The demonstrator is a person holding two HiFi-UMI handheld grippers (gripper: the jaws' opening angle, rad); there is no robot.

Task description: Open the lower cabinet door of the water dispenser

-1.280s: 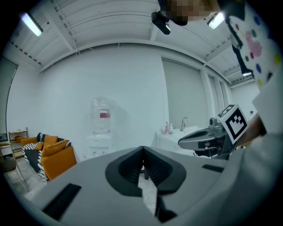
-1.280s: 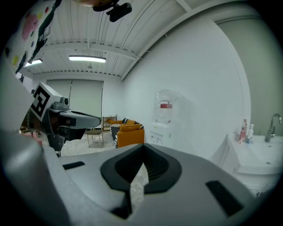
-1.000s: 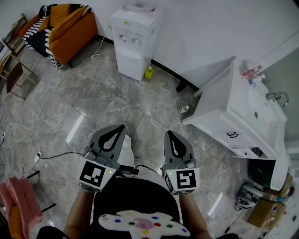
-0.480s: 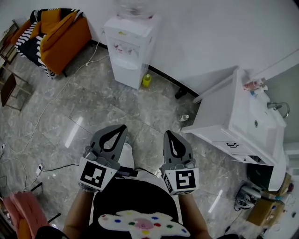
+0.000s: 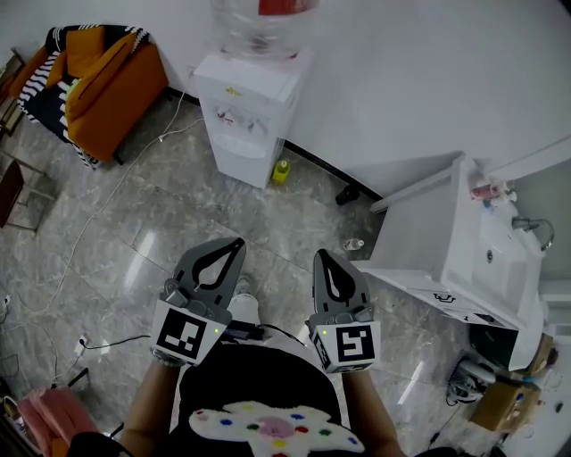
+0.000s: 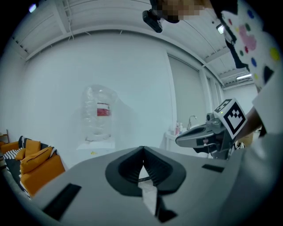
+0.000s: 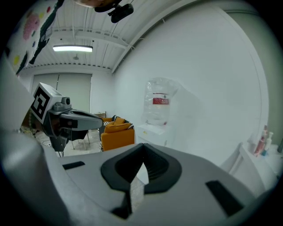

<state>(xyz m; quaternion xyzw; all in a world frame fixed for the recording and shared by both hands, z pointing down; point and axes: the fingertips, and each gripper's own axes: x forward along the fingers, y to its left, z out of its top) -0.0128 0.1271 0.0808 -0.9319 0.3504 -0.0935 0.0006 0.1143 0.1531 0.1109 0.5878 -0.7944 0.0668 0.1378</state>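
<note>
Over the last second the water dispenser (image 5: 250, 116) has slid down from the top edge of the head view toward the upper middle and grown larger. The clear water bottle (image 5: 259, 22) on top, barely in frame before, now shows its red label. I read that as me walking toward it, and the orange sofa (image 5: 98, 85) at upper left has shifted in the same way.

The left gripper (image 5: 234, 243) and right gripper (image 5: 319, 256) sit in the same spots at lower centre as before. Both are clenched, their dark pads meeting at the tips with nothing between them in either gripper view.

The lower cabinet door (image 5: 239, 161) is the white front panel below the taps, and it still looks closed. It stands well apart from both grippers, with a stretch of grey tiled floor (image 5: 178, 223) between. So I judge the task to be in its approach phase only. The jaws must open before either can take the door's edge, and I cannot yet make out a handle.

By count:
- two grippers
- one dispenser carrying one bottle
- one yellow bottle (image 5: 281, 171) on the floor just beside the dispenser's base
- one small white bottle (image 5: 354, 244) near the white vanity cabinet (image 5: 428, 232) at the right
- one sofa
</note>
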